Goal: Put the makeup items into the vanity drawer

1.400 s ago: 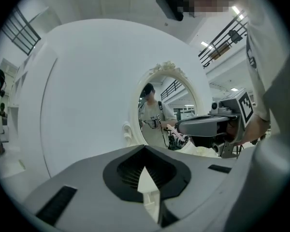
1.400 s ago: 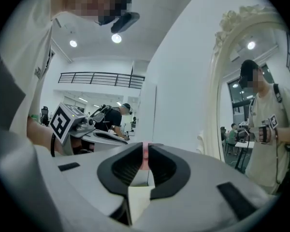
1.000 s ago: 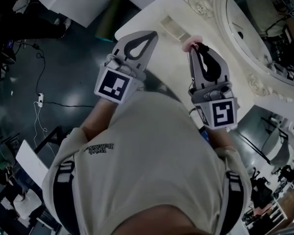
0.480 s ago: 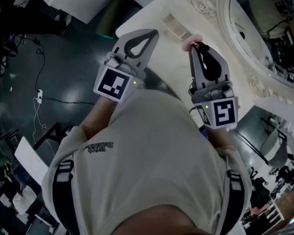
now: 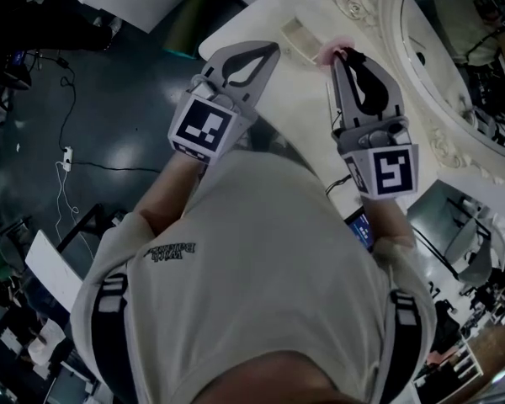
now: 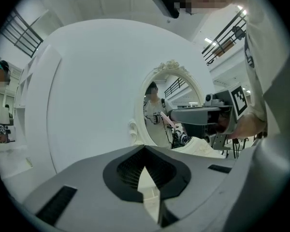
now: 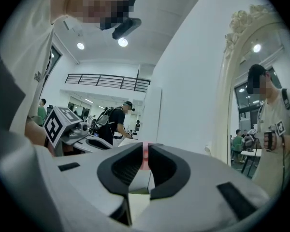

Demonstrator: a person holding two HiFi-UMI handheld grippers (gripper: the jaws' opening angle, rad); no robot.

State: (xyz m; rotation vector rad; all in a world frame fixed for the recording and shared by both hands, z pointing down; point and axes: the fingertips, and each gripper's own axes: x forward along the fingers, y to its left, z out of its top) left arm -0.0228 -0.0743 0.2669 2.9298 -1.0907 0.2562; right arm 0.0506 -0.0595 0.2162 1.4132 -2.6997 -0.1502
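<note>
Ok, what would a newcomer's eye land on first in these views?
The ornate white carved-frame oval mirror fills the head view's upper right, behind the white vanity top. In front of it, the right gripper is shut on a small pink makeup item at its tips. To its left, the left gripper is shut with nothing in it.

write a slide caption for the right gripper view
Right gripper pinches a small pink item at its jaw tips, white wall ahead, ornate mirror frame to the right
</note>
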